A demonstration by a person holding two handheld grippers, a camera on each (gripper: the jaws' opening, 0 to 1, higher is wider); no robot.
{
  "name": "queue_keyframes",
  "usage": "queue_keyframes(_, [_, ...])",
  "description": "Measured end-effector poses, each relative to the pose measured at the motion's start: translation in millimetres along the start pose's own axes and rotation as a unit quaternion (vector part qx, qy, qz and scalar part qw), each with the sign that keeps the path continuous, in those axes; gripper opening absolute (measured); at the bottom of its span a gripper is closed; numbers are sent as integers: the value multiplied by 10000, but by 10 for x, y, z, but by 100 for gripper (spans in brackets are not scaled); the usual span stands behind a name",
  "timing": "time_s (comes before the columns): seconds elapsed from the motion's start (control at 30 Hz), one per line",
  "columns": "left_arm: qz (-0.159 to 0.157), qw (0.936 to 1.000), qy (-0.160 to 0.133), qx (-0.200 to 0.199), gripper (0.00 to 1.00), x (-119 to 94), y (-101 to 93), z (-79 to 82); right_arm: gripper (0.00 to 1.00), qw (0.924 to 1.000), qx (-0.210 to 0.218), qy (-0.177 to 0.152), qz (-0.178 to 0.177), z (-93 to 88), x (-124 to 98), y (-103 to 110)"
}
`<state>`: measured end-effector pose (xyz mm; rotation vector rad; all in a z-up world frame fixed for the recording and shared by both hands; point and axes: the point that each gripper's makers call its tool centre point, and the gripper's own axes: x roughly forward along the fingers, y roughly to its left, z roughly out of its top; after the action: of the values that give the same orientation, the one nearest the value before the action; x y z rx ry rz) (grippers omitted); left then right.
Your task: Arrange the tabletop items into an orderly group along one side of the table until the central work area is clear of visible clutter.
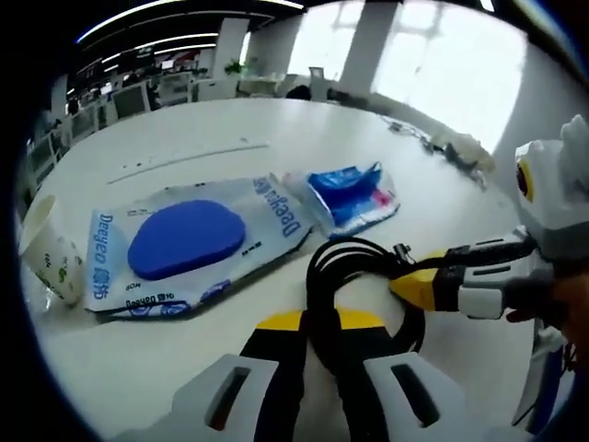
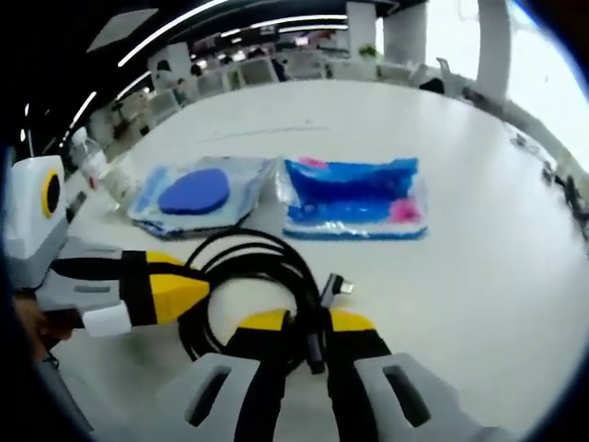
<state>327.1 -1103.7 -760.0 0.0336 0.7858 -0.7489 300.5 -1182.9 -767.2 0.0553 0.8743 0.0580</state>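
Both grippers, left (image 1: 317,345) and right (image 2: 308,345), clamped on black coiled cable (image 1: 354,276) at lower centre; best lifted together toward wipes pack (image 1: 184,244).

Beyond the work surface a broad white column (image 1: 368,37) stands in an open office. To its right, tall bright windows (image 1: 451,74) wash out in daylight. To its left rises a second, narrower column (image 1: 230,41), with a small green plant (image 1: 235,66) at its foot. Further left of the column, rows of desks carry dark monitors (image 1: 129,97). Above and left of it, long light strips (image 1: 175,14) run across a dark ceiling. Just below the column, a chair back (image 1: 317,81) shows. In the right gripper view the column (image 2: 405,32) sits right of the light strips (image 2: 166,37).
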Motion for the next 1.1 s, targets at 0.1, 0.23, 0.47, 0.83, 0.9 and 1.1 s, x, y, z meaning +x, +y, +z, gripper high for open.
queue_keyframes(0.1, [-54,9999,-19,113,13,-7,-12,5,20,9999,131,-89,31,27,-10,25])
queue_keyframes(0.23, [-279,9991,-141,283,19,-45,-66,19,28,9996,154,-226,-45,95,-48,34])
queue_keyframes(0.47, [-471,9973,-305,479,29,-136,-16,81,39,9991,-22,-420,44,173,-109,69])
queue_keyframes(0.83, [-507,9939,-608,770,51,-403,154,174,61,9976,-175,-624,238,240,-325,83])
queue_keyframes(0.9, [-525,9934,-644,789,55,-457,187,179,64,9973,-111,-547,469,213,-364,158])
queue_keyframes(1.1, [-563,9922,-820,750,64,-702,347,229,78,9940,-276,-730,762,258,-479,330])
